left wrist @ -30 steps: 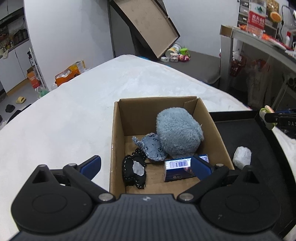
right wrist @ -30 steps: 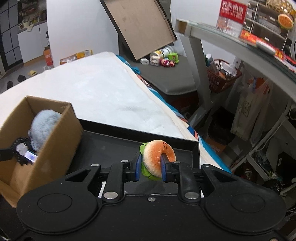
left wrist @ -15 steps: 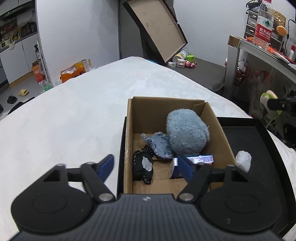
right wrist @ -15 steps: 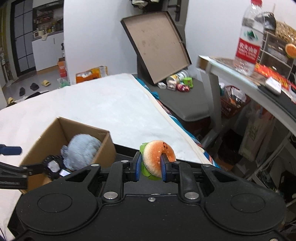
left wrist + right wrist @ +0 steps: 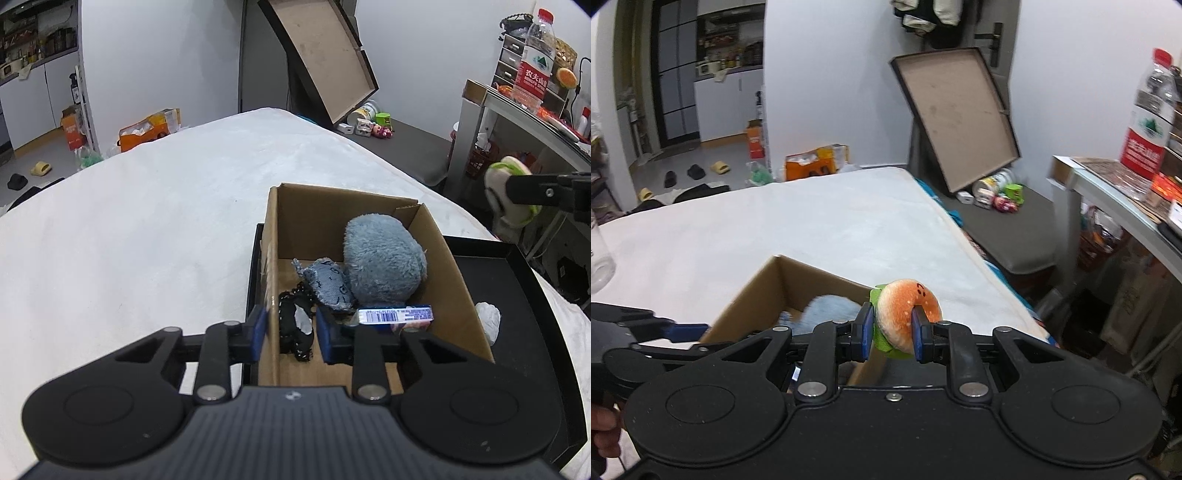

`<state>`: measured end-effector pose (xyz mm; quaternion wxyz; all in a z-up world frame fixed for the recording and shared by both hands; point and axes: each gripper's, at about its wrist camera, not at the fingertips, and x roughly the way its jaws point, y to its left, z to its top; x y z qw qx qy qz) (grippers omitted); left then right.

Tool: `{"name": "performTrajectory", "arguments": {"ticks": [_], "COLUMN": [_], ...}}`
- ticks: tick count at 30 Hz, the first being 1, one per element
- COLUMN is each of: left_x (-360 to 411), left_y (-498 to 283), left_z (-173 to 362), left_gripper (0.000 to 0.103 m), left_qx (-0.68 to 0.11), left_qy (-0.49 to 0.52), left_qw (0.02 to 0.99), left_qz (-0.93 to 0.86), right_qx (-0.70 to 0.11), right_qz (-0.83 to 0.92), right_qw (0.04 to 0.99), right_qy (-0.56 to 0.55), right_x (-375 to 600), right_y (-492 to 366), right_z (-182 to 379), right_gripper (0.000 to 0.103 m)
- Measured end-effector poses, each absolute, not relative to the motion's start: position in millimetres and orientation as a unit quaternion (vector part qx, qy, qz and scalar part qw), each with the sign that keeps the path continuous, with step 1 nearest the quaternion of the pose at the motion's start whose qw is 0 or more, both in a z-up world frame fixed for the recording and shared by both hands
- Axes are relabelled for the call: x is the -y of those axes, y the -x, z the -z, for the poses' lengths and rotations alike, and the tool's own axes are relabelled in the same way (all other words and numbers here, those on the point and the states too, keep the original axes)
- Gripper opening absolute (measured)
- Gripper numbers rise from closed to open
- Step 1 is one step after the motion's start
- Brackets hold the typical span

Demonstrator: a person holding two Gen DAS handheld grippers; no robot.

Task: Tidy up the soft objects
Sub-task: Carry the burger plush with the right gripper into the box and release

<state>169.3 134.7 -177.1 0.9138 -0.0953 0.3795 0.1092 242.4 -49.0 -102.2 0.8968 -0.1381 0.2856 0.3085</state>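
A cardboard box (image 5: 454, 280) stands on a black tray (image 5: 543, 310) on the white bed. In it lie a grey-blue plush ball (image 5: 382, 264), a denim pouch (image 5: 327, 282), a black scrunchie (image 5: 295, 328) and a blue barcoded packet (image 5: 395, 315). My left gripper (image 5: 290, 334) straddles the box's left wall, one finger outside and one inside, narrowed around it. My right gripper (image 5: 889, 334) is shut on a plush burger (image 5: 905, 314) and holds it above the box's right side (image 5: 753, 291); the burger also shows in the left wrist view (image 5: 509, 195).
A white crumpled lump (image 5: 487, 319) lies on the tray right of the box. A desk with a water bottle (image 5: 1148, 122) stands at the right. A tilted brown board (image 5: 325, 55) leans behind the bed. A clear bottle (image 5: 600, 254) stands on the bed's left.
My left gripper has closed in from wide open onto the box's left wall. My right gripper has risen and carried the burger leftward, over the box.
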Motion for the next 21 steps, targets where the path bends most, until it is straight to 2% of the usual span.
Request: {"name": "performTrajectory", "arguments": {"ticks": [11,14,21], "left_x": [-145.7,-147.6,-149.8], "left_y": [-163.1,-162.6,-161.7], "left_z": [180.2,181.7,185.1], "left_gripper": [0.025,0.016,0.013], "left_qx": [-0.382,-0.385,-0.386], "left_qy": [0.112,0.116,0.121], "left_qw": [0.912,0.911,0.91], "left_qz": [-0.098,-0.095,-0.094], "right_qx": [-0.298,-0.303,-0.333], "right_qz": [-0.346,-0.357,-0.384], "right_qw": [0.88,0.874,0.854], "right_qy": [0.132,0.129,0.107], "right_x": [12.3,2.8,-14.3], "right_y": [-227.6,-224.5,-219.3], "right_z": [110.0,112.7,124.6], "right_gripper": [0.021,0.021,0.021]}}
